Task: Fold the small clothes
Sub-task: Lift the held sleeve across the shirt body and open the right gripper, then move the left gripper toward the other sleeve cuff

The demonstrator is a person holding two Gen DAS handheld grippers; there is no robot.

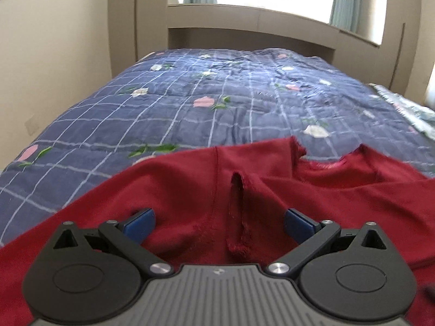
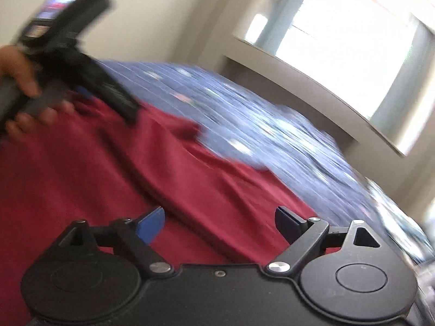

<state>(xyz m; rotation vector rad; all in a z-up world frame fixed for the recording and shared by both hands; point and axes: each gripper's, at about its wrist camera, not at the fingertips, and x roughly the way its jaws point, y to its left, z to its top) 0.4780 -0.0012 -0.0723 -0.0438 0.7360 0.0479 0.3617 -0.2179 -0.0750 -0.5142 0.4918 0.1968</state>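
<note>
A dark red garment (image 1: 176, 190) lies spread on the near part of a blue checked bedspread with flowers (image 1: 217, 95). A raised fold with a frayed hem (image 1: 239, 212) runs up its middle. My left gripper (image 1: 219, 224) hovers low over it, open, with that fold between its blue pads (image 1: 141, 224) but not pinched. In the blurred right wrist view, my right gripper (image 2: 220, 225) is open over the same red garment (image 2: 108, 176), with nothing gripped. At the upper left of that view a hand (image 2: 19, 68) holds the left gripper's handle above the cloth.
A beige headboard shelf (image 1: 244, 27) and a bright window stand beyond the bed. A wall runs along the bed's left side. A light patterned cloth (image 1: 407, 108) lies at the bed's right edge. The bedspread (image 2: 272, 125) stretches away past the garment.
</note>
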